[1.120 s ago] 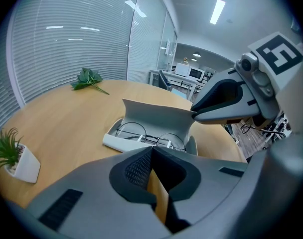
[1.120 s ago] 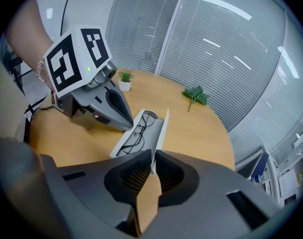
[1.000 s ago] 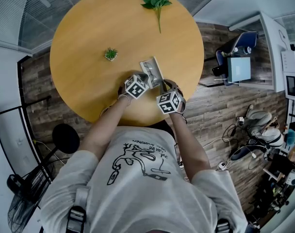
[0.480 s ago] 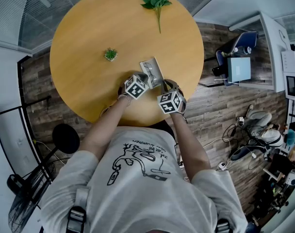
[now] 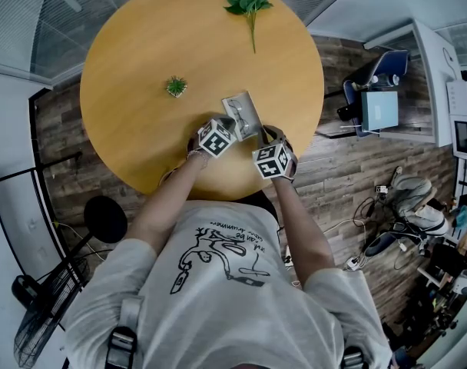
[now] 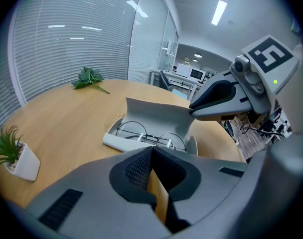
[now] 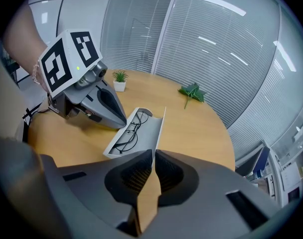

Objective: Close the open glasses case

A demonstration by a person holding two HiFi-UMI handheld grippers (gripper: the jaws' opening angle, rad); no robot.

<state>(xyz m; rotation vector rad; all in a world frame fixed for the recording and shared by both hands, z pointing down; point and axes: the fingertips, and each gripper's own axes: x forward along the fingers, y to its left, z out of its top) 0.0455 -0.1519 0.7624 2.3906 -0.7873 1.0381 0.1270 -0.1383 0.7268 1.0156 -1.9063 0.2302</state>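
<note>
The grey glasses case [image 5: 242, 114] lies open on the round wooden table [image 5: 141, 60], its lid [image 6: 159, 114] standing upright. Thin-framed glasses [image 6: 150, 136] rest in its tray. My left gripper [image 6: 151, 149] is shut and empty, just short of the tray's front lip [image 6: 120, 143]. My right gripper [image 7: 152, 152] is also shut and empty, right at the near end of the lid's edge [image 7: 160, 126]. In the left gripper view, the right gripper's tip [image 6: 192, 113] sits by the lid's upper corner; whether it touches is not clear.
A small potted plant [image 5: 176, 86] stands left of the case. A green leafy sprig [image 5: 247, 3] lies at the table's far edge. The person's body presses close to the near rim. Chairs, cables and a desk crowd the floor at right.
</note>
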